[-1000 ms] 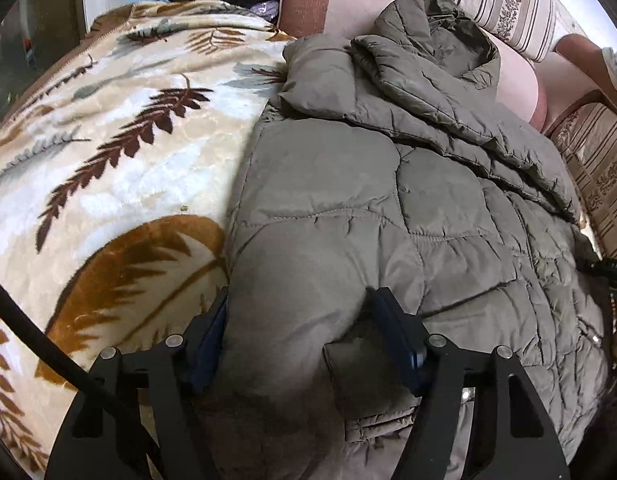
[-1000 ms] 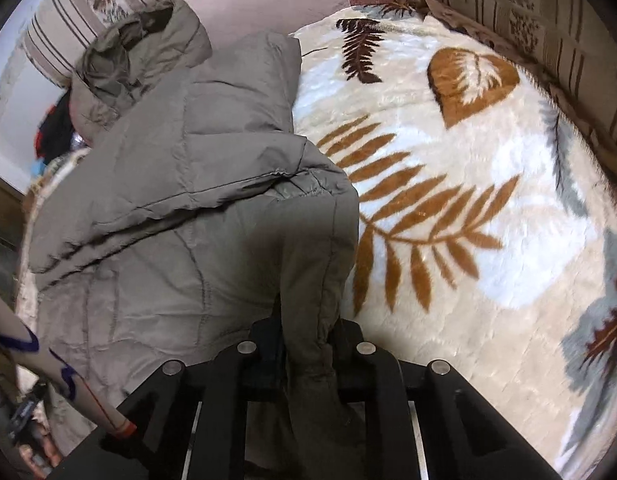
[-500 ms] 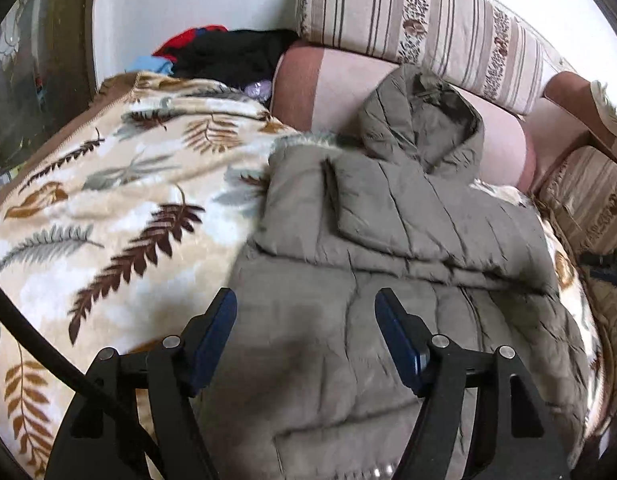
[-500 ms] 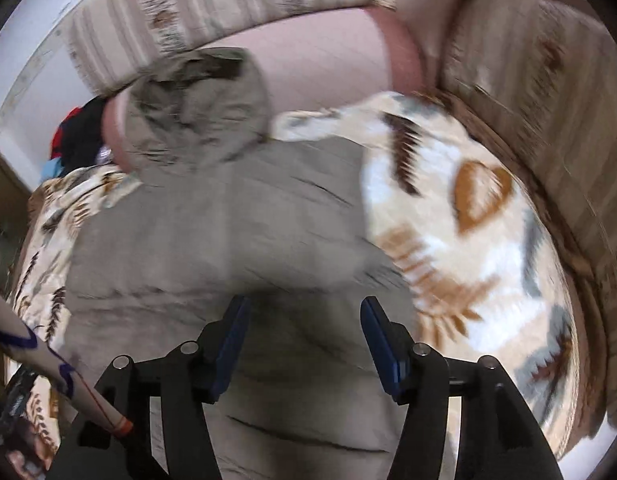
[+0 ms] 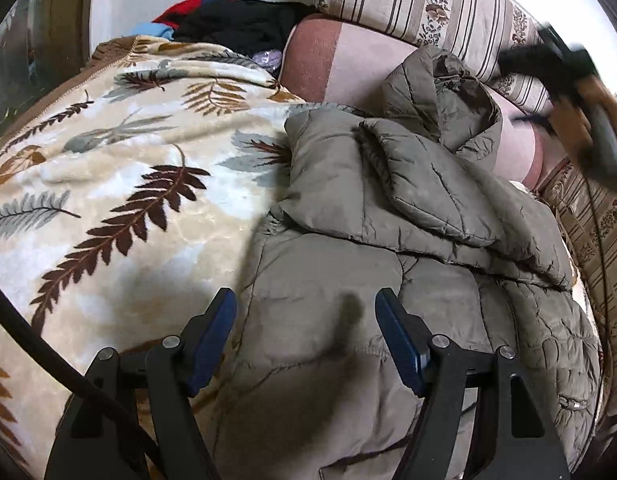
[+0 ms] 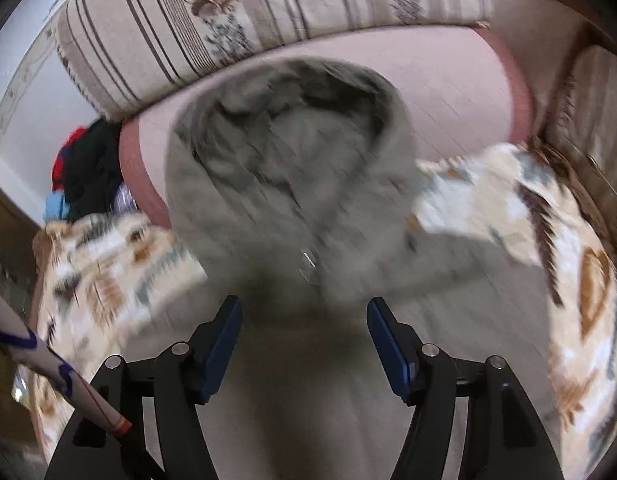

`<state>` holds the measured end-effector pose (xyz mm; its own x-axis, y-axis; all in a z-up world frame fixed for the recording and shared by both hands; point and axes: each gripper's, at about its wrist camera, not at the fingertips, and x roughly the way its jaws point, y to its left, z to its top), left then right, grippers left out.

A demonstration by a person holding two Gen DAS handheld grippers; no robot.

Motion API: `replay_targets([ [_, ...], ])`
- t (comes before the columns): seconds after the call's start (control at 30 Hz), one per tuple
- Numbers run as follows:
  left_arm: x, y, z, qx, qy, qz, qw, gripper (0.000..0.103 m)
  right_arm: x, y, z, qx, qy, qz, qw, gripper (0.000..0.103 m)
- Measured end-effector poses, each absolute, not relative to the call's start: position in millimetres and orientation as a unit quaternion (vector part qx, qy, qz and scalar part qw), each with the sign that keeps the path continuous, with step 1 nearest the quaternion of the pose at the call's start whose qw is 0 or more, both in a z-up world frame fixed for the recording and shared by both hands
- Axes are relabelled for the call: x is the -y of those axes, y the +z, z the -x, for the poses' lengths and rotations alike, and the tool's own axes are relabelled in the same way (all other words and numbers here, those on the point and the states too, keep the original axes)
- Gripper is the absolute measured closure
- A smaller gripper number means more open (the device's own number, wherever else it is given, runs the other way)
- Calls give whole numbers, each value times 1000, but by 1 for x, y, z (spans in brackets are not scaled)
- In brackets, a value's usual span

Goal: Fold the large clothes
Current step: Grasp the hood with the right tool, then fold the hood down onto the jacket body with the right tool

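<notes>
Below both opening-wide jaws, grey-green padded jacket (image 5: 388, 240), unheld, on fern-print blanket (image 5: 108, 184)

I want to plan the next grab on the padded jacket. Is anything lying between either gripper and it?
Nothing visible is. The left gripper hangs open right over the olive jacket, with only jacket fabric below its fingers. The right gripper, jaws opening and empty, looks straight down at the hood; that view is blurred.

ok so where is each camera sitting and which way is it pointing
Left wrist: on the left gripper, looking down over the jacket and blanket; its own fingers show.
Right wrist: on the right gripper, jaws opening with nothing between them, facing the hood and cushion.
Shared: jacket, blanket, cushion.
</notes>
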<state>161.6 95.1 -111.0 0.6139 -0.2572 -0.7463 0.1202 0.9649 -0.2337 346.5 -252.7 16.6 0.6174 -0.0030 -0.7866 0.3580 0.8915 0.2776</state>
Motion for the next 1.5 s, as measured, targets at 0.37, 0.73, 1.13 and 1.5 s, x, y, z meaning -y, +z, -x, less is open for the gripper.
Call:
replay_targets([
  [0.37, -104, -139, -179, -479, -118, 126, 861, 31, 257, 44, -482, -352, -109, -296, 881, 16],
  [0.73, -101, -142, -180, -486, -117, 127, 857, 28, 249, 8, -505, -404, -103, -241, 877, 88],
  [1.13, -106, -121, -171, -468, -132, 139, 863, 28, 197, 74, -365, -393, -71, -134, 907, 95],
  [1.5, -127, -97, -155, -416, -94, 145, 893, 28, 158, 43, -177, -416, -11, -103, 903, 96],
])
